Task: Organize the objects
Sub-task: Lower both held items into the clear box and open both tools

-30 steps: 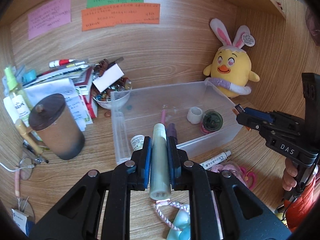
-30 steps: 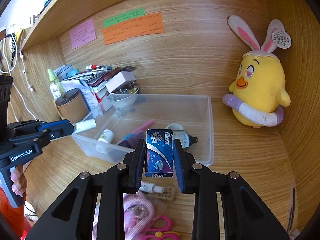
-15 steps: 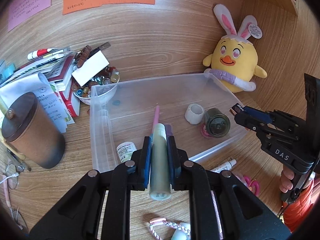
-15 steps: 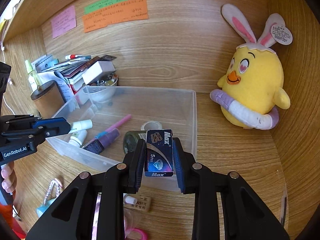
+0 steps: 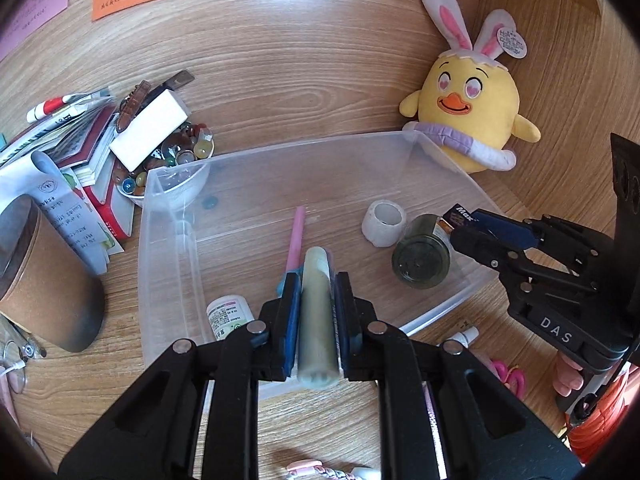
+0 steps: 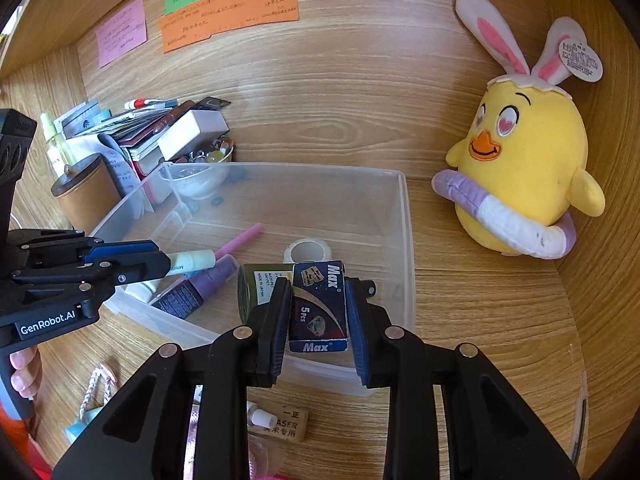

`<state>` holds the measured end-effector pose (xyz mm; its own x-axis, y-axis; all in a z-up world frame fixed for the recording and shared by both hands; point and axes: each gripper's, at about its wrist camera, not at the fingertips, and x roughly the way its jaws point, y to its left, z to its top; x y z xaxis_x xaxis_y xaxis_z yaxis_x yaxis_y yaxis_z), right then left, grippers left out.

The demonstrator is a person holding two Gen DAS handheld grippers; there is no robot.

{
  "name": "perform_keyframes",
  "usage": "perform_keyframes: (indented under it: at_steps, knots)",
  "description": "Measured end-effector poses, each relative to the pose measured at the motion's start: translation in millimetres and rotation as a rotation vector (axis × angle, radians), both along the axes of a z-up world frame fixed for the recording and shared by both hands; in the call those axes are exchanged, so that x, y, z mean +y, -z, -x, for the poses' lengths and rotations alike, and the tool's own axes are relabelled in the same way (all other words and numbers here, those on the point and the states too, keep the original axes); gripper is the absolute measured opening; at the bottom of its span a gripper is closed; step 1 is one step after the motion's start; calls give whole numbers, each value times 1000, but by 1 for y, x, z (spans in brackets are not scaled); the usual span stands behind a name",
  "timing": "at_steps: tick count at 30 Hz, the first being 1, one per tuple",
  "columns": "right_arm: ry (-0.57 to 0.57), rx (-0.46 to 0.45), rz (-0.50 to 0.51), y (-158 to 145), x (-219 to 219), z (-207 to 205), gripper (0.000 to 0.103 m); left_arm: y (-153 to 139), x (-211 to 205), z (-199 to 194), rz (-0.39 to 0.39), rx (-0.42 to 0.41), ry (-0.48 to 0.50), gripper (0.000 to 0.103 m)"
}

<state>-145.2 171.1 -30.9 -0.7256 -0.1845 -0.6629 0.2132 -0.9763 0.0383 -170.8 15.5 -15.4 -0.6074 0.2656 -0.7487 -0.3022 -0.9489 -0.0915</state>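
Left hand-held gripper (image 5: 316,312) clamped on pale green tube (image 5: 316,320), over clear plastic bin (image 5: 168,248); right hand-held gripper (image 6: 318,312) clamped on blue Max box (image 6: 318,308), above bin's near wall.

Wooden desk with a clear bin, clutter and a plush chick

Ahead of the left claw (image 5: 316,312), the wood-grain desk (image 5: 280,92) carries a clear plastic bin (image 5: 168,248). Left of that claw stand a brown lidded cup (image 5: 44,276) and a stack of books and papers (image 5: 80,148), with a bowl of glass beads (image 5: 176,160) beside them. Right of the right claw (image 6: 318,308) sits a yellow plush chick (image 6: 524,176).
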Motion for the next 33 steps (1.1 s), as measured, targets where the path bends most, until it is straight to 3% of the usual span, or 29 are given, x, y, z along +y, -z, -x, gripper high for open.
perform_keyframes:
  at_steps: [3, 6, 10, 12, 14, 17, 20, 26, 33]
  knots:
    - [-11, -2, -5, -1, -2, -1, 25, -2, -1, 0, -2, -1, -3, 15]
    - [-21, -15, 12, -3, -1, -2, 34, -5, -3, 0, -14, -4, -13, 24]
    - [-29, -1, 37, -9, 0, -10, 48, -14, -6, -8, 3, 42, -36, 43]
    - [-31, 7, 34, -13, -1, -14, 49, -20, -7, -15, 9, 67, -40, 56]
    - [-37, 12, 35, -16, -1, -19, 52, -26, -9, -21, 7, 84, -45, 75]
    - [-42, 27, 34, -20, 0, -29, 61, -33, -13, -34, 13, 118, -52, 84]
    - [-42, 41, 32, -24, 3, -41, 68, -35, -17, -48, 25, 130, -61, 90]
    - [-33, 46, 32, -24, 9, -63, 79, -25, -29, -71, 35, 68, -65, 93]
    - [-18, -3, 33, -7, 18, -83, 79, -7, -42, -106, 67, 41, -122, 93]
